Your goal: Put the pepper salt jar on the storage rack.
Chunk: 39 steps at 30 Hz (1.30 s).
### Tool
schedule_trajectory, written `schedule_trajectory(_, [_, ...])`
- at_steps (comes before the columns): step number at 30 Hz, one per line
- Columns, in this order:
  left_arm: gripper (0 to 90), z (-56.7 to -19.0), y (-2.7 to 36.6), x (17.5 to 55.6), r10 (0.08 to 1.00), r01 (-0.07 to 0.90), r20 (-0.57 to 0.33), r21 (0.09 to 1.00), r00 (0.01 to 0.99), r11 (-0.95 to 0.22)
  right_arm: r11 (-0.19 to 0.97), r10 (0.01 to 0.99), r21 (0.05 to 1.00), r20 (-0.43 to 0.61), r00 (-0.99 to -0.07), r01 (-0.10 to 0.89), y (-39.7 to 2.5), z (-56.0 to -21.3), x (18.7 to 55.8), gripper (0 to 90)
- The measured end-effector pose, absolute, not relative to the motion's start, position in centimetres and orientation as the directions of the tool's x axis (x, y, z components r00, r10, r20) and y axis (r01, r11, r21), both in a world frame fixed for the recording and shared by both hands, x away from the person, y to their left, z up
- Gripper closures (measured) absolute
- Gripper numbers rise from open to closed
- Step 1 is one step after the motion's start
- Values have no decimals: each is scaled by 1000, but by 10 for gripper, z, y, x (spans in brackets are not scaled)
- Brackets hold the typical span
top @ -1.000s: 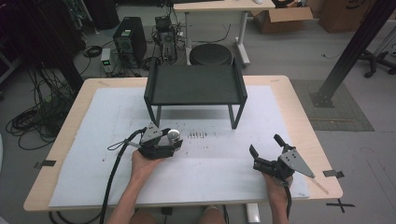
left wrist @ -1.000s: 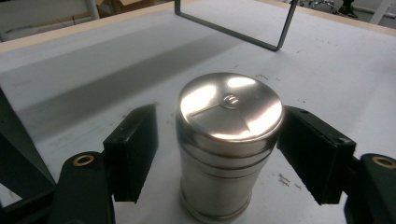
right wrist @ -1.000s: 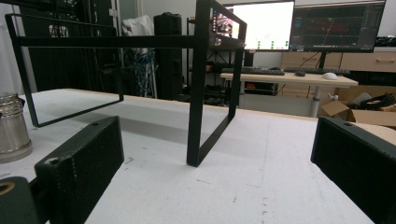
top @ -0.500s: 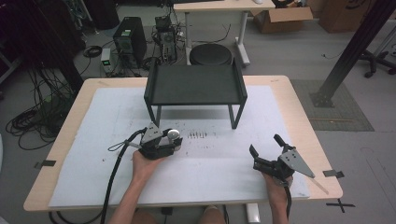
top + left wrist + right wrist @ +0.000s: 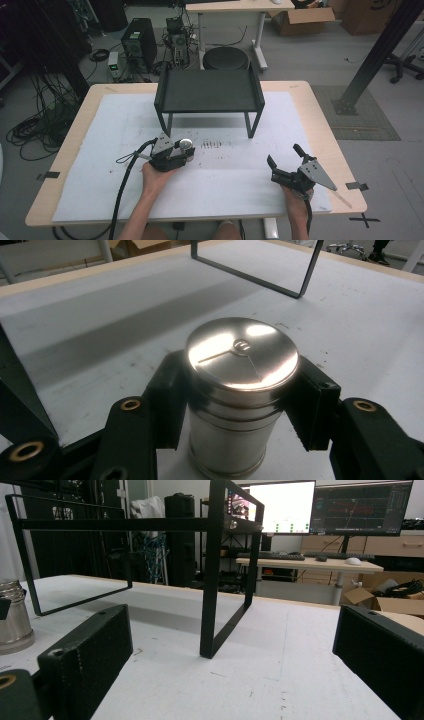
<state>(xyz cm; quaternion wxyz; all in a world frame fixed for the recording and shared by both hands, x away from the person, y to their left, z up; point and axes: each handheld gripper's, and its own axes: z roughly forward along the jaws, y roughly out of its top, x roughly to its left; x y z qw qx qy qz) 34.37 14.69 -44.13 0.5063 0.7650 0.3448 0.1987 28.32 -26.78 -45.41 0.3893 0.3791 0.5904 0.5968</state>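
Polished steel makes the canister (image 5: 240, 395) slick: the left hand-held gripper (image 5: 172, 155) clamps it just under the lid, standing on the white-covered table (image 5: 100, 200) in front of the black metal stand (image 5: 207, 92), so it could slip or tip if lifted unevenly. The right hand-held gripper (image 5: 285, 165) rests wide apart, holding nothing. A small embossed emblem marks the lid; I cannot read it.

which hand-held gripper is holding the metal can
The left hand-held gripper: its jaws clamp the metal can. The right hand-held gripper is open, holding nothing.
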Motion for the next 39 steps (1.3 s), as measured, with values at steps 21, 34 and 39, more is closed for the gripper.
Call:
schedule_trajectory(21, [488,-442,146,341,731,306,-35,921,682,-241,-1,912,1000,-6,-410,-17,-268,-454,283,24])
schedule_trajectory(34, [488,-422,150,340,738,285,-32,933,674,-220,0,912,1000,-6,-410,-16,-268,-454,283,25])
schedule_trajectory(39, [488,-412,148,340,739,284,-34,934,673,-216,-1,912,1000,-6,-410,-16,-268,-454,283,26])
